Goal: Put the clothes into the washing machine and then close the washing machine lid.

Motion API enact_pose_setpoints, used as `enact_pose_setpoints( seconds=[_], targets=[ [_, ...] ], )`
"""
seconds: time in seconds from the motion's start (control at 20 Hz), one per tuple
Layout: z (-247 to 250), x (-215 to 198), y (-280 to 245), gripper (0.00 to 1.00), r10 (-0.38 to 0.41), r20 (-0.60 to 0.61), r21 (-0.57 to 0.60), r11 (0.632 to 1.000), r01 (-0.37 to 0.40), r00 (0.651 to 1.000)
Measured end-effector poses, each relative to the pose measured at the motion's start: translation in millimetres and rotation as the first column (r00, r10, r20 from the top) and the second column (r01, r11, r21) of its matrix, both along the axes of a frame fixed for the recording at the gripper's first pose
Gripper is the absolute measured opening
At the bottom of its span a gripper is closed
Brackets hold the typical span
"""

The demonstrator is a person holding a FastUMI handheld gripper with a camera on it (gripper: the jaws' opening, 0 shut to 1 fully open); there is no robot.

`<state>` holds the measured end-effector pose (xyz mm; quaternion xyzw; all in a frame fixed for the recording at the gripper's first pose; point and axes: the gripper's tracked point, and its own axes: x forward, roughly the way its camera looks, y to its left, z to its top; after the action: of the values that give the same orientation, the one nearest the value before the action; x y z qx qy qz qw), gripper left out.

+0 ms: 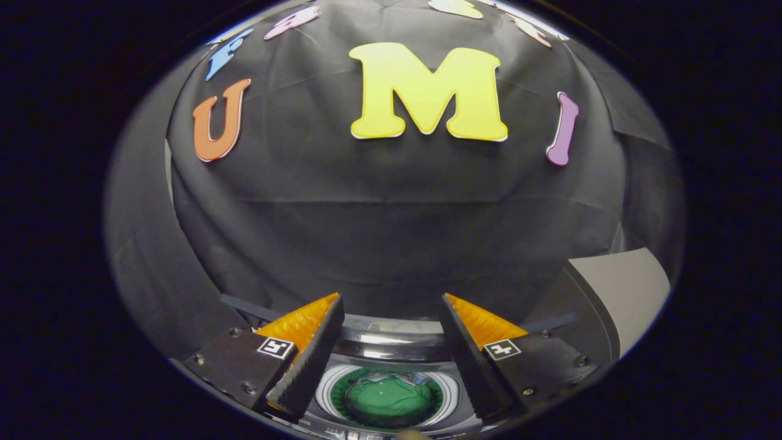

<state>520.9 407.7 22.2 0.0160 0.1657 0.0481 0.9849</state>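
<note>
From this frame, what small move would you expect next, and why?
Probably back toward the lid to shut it. The gripper is open and holds nothing, its fingers spread above the washing machine. A green garment already lies inside the drum between the fingers, and the lid stands raised beyond the right finger. So closing seems to be what is left.

Open claw (391, 342) hangs unobstructed above the washing machine (391, 397) drum opening.

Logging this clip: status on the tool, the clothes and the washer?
Tool open, nothing between its fingers. Green clothes down in the washing machine drum, below the fingers. Lid state can't be told. Nothing in the way.
</note>
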Motion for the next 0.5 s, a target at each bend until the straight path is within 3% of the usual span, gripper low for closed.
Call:
enact_pose_setpoints(
  seconds=[0.5],
  targets=[
    [-49.4,-59.7,2.2,0.98,0.038,-0.107,-0.049,0.998,-0.043,0.994]
  ],
)
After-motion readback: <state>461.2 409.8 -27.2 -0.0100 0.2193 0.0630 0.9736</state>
